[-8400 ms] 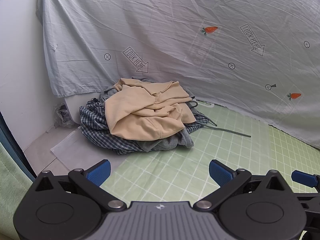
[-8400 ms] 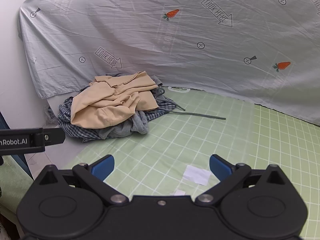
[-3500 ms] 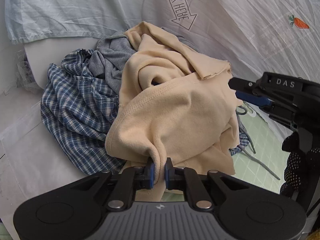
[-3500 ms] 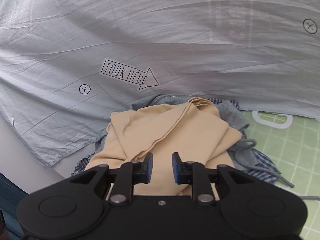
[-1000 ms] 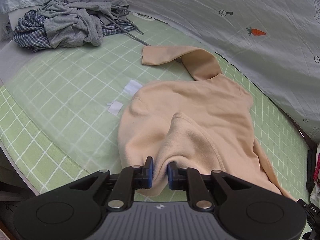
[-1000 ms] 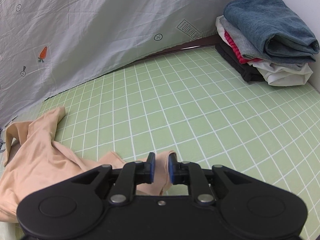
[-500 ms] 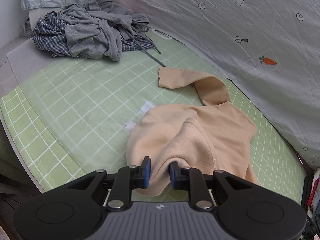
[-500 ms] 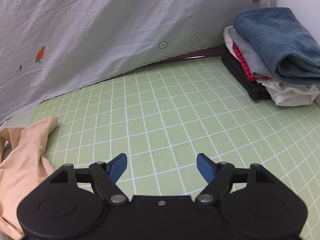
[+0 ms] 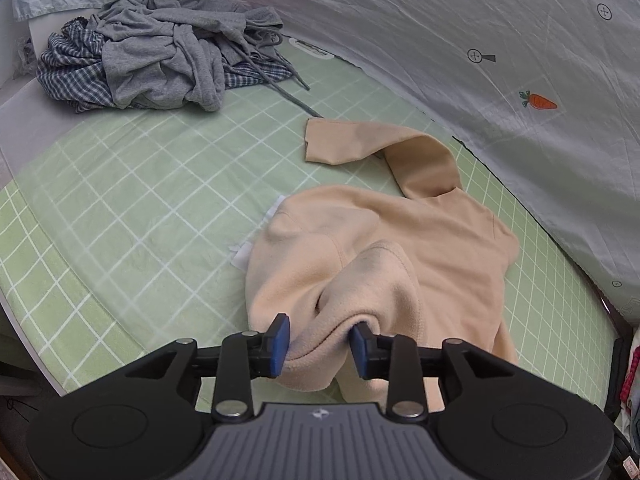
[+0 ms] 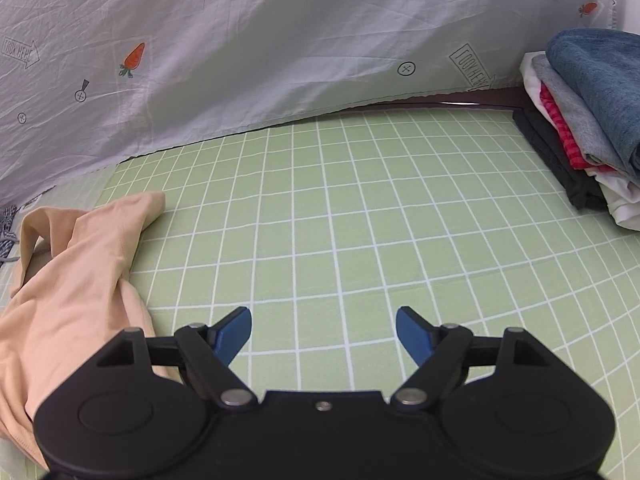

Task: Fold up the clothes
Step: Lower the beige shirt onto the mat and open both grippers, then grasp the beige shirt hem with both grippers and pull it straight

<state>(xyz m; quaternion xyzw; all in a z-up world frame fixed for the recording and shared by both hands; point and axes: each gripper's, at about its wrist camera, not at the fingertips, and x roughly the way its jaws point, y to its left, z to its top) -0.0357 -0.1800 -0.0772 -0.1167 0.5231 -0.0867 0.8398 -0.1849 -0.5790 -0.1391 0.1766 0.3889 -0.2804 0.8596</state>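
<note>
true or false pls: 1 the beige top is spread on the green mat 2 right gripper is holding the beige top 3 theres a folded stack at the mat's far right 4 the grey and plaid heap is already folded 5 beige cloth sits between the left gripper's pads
1. True: the beige top lies on the green mat, still rumpled.
2. False: the right gripper is open, with only mat between its pads; the top lies off to its left.
3. True: a folded stack sits there, blue on top.
4. False: the grey and plaid heap is a crumpled pile.
5. True: a fold of the top sits between the pads of the left gripper, whose jaws are opening.
</note>
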